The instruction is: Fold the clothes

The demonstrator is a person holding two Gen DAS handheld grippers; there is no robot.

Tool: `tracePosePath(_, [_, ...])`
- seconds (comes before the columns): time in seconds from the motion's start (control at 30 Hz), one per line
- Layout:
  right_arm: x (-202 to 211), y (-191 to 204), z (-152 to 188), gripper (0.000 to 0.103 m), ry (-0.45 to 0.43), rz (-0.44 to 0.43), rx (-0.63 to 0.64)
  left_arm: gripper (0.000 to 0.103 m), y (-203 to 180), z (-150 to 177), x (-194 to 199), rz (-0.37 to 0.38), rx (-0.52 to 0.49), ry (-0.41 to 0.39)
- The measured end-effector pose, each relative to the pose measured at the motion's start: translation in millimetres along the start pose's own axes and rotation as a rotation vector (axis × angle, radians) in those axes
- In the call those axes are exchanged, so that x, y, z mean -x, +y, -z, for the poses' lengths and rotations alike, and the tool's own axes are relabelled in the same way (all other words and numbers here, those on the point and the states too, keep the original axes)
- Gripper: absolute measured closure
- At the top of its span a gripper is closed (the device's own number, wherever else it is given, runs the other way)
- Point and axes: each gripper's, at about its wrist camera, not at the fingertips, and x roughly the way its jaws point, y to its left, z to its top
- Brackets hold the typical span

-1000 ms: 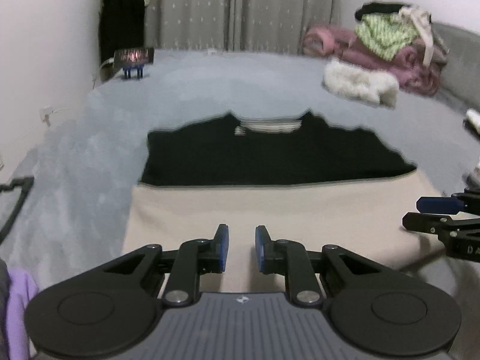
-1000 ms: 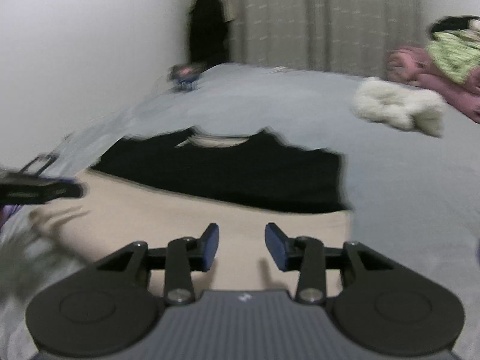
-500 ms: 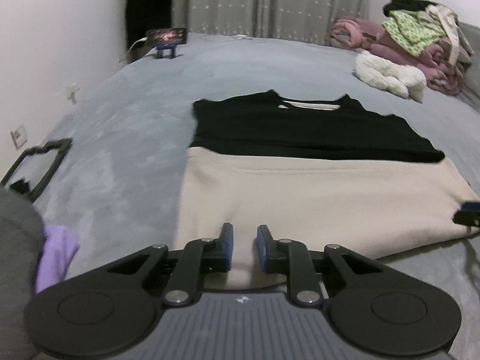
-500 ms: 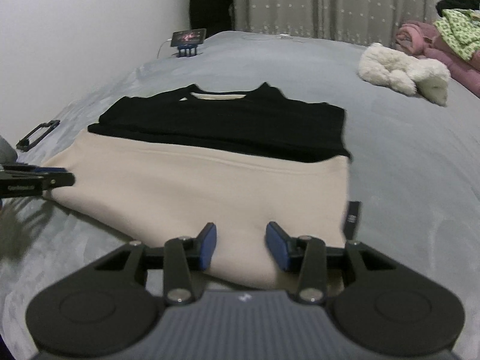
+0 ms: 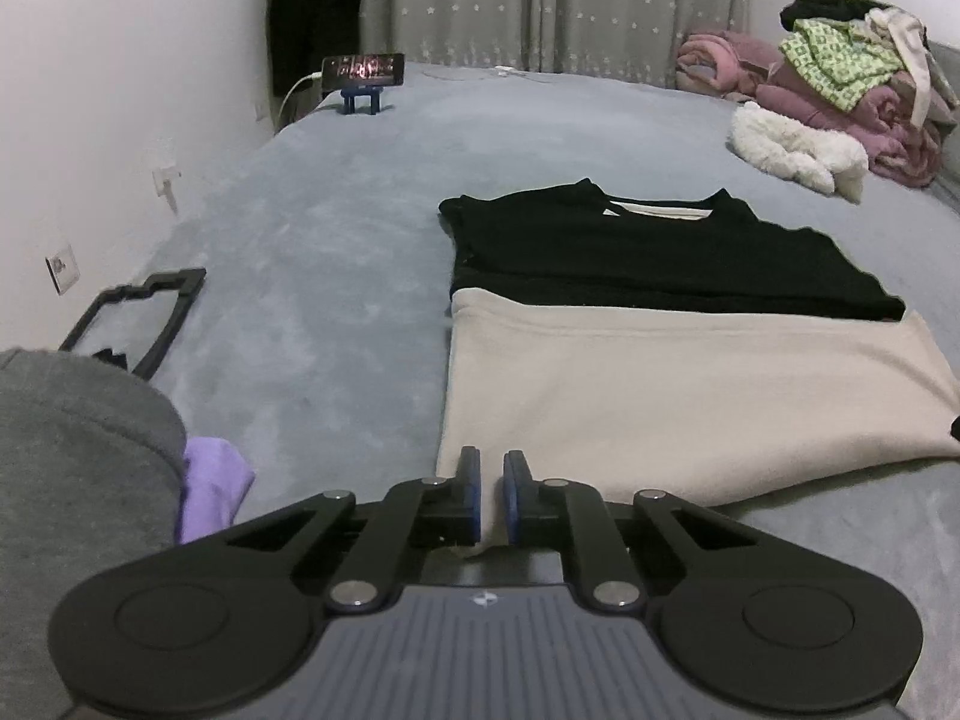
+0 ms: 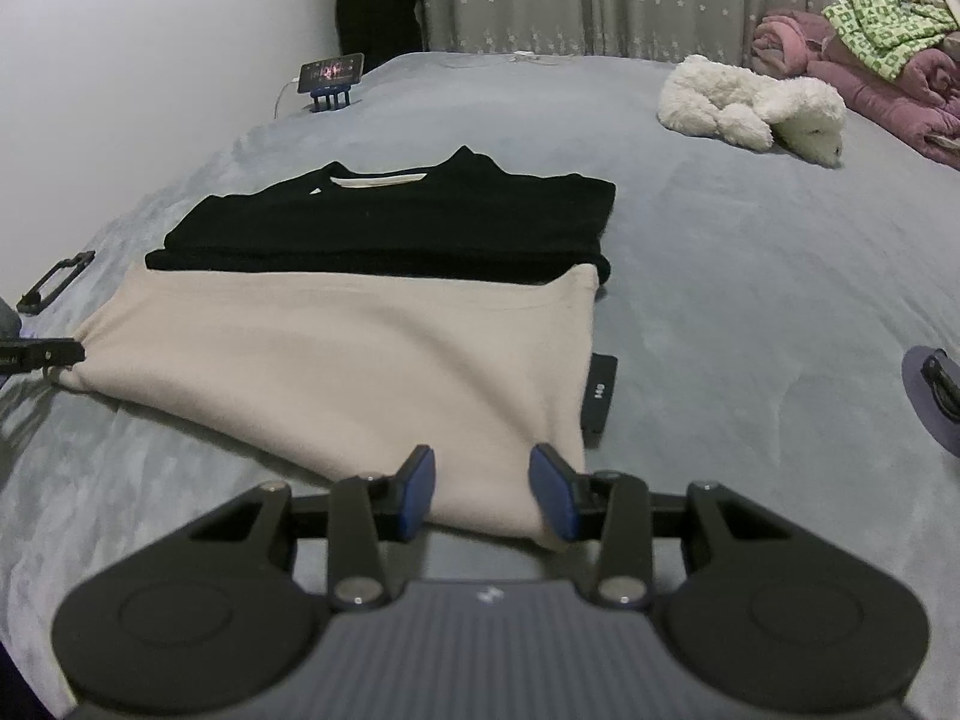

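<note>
A garment with a black top (image 5: 648, 258) and a beige lower part (image 5: 678, 384) lies flat on the grey bed (image 5: 336, 276). My left gripper (image 5: 492, 501) is at the near left corner of the beige hem. Its jaws are closing, and the corner fabric is pinched in the narrow gap between the pads. In the right wrist view that corner (image 6: 90, 360) is drawn to a point at the left gripper (image 6: 42, 355). My right gripper (image 6: 483, 492) is open at the near right corner of the hem (image 6: 516, 498), with fabric lying between its spread pads.
A phone on a blue stand (image 5: 362, 75) is at the bed's far left. A white plush toy (image 6: 750, 99) and a pile of pink and green laundry (image 5: 840, 84) lie at the far right. A black frame (image 5: 135, 324), grey fabric (image 5: 72, 456) and a purple cloth (image 5: 210, 486) are at the left.
Both grippers have slid outward along the beige hem, the left one to its left corner and the right one to its right corner. The left jaws have narrowed on the fabric.
</note>
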Motion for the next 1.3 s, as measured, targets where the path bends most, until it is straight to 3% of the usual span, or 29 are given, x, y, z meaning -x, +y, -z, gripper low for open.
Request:
tracePosePath(0.23, [11, -1, -3, 0.062, -0.061, 0.041, 0.011, 0.090, 0, -7, 9, 0.029, 0.035, -0.027])
tracePosePath(0.33, [14, 5, -5, 0.061, -0.099, 0.023, 0.023, 0.090, -6, -9, 10, 0.031, 0.032, -0.047])
tracePosePath(0.47, [11, 25, -7, 0.061, -0.123, -0.002, 0.079, 0.089, -23, -9, 6, 0.107, 0.018, -0.033])
tracePosePath(0.73, [-5, 79, -13, 0.064, -0.158, -0.101, 0.173, 0.088, -61, -13, -6, 0.173, -0.060, -0.079])
tracePosePath(0.9, [-30, 102, -14, 0.064, -0.075, -0.125, 0.212, 0.087, -81, -1, -22, 0.174, -0.140, -0.031])
tracePosePath(1.03, [-35, 101, -12, 0.065, 0.002, -0.145, 0.221, 0.086, -85, 9, -13, 0.154, -0.210, -0.025])
tracePosePath(1.17, [-29, 93, -10, 0.065, 0.013, -0.172, 0.210, 0.084, -65, 6, -2, 0.178, -0.149, -0.007])
tracePosePath(1.3, [-19, 83, -10, 0.062, -0.009, -0.171, 0.201, 0.084, -25, -3, 10, 0.081, -0.011, -0.027])
